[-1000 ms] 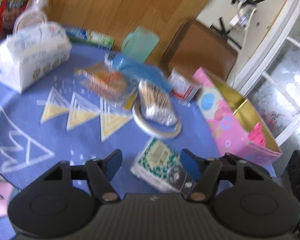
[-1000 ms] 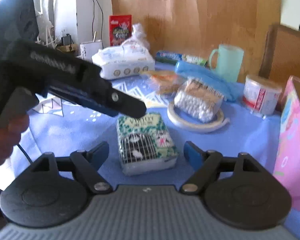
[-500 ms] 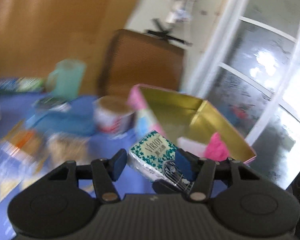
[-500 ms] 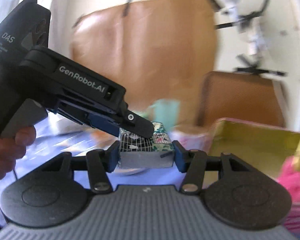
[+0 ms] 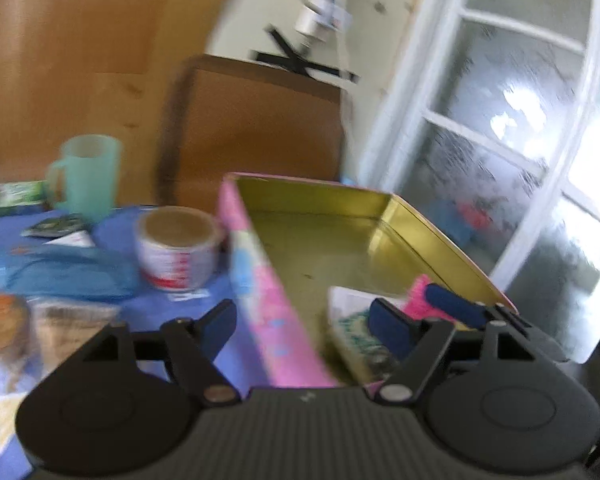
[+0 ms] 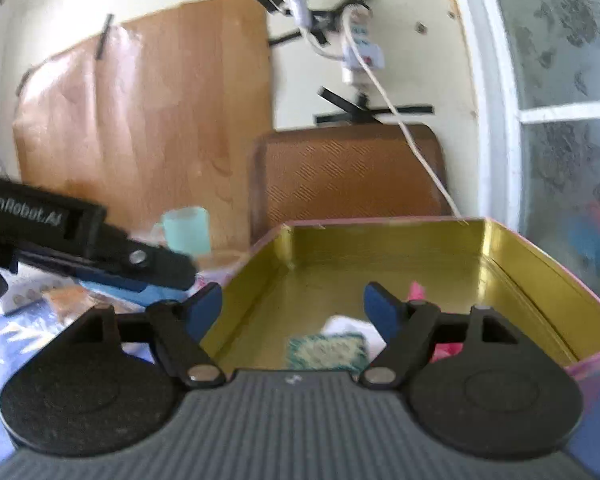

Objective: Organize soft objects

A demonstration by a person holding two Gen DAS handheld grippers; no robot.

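Observation:
The green-patterned tissue pack [image 6: 327,351] lies inside the pink box with a gold lining [image 6: 380,264], at its near end, beside a white item [image 6: 346,325] and a pink soft item [image 6: 416,291]. It also shows in the left wrist view [image 5: 358,338] inside the box [image 5: 256,280]. My right gripper [image 6: 293,305] is open and empty just above the pack. My left gripper [image 5: 303,322] is open and empty, straddling the box's pink wall. The right gripper's blue finger [image 5: 454,305] shows in the left wrist view.
On the blue tablecloth [image 5: 112,224] left of the box stand a tape roll [image 5: 177,254], a mint mug [image 5: 86,174], a blue cloth [image 5: 64,274] and wrapped packets [image 5: 40,320]. A brown chair back [image 6: 346,172] and a glazed door [image 5: 520,140] lie behind.
Both grippers carried the tissue pack from the table over the box, then opened. The pack now lies in the box.

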